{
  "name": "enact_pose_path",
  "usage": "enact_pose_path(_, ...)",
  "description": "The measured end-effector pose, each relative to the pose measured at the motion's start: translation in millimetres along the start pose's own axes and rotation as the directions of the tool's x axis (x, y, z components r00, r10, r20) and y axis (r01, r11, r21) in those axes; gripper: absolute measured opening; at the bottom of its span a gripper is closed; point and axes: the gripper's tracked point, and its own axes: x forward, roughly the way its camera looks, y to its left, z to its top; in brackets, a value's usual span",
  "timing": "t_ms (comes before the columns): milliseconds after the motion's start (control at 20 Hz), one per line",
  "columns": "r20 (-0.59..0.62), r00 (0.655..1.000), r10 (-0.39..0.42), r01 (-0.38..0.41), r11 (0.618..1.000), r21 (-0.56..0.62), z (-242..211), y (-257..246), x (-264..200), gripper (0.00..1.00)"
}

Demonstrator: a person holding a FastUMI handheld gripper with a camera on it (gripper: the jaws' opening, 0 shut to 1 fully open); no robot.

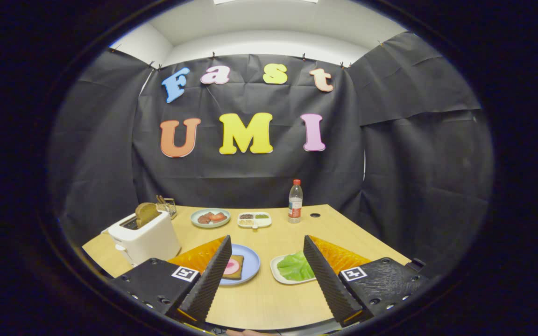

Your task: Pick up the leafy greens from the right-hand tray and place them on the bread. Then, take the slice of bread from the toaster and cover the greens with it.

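Note:
Green leafy greens lie on a small white tray on the wooden table, partly hidden behind my right finger. A slice of bread with a pink round of meat on it rests on a blue plate, half covered by my left finger. A white toaster stands to the left beyond the fingers, with a brown bread slice sticking up out of its slot. My gripper is open, held above the table's near side, with nothing between its fingers.
Further back stand a plate of red food, a white divided dish and a plastic bottle with a red cap. A small wire rack is behind the toaster. A dark hole marks the tabletop near the bottle.

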Motion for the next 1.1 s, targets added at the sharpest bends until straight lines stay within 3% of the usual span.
enact_pose_path(300, -0.135, 0.989, -0.060, 0.047, 0.995, -0.090, -58.3, -44.0, 84.7, 0.94)
enact_pose_path(700, -0.344, 0.933, -0.110, 0.054, 0.984, -0.168, -120.1, -90.9, 149.4, 0.95)
enact_pose_path(850, -0.445, 0.894, -0.051, -0.011, 0.991, -0.136, -144.1, -85.8, 161.2, 0.94)
enact_pose_path(1100, -0.573, 0.819, -0.030, -0.043, 0.993, -0.112, -170.4, -84.9, 164.3, 0.86)
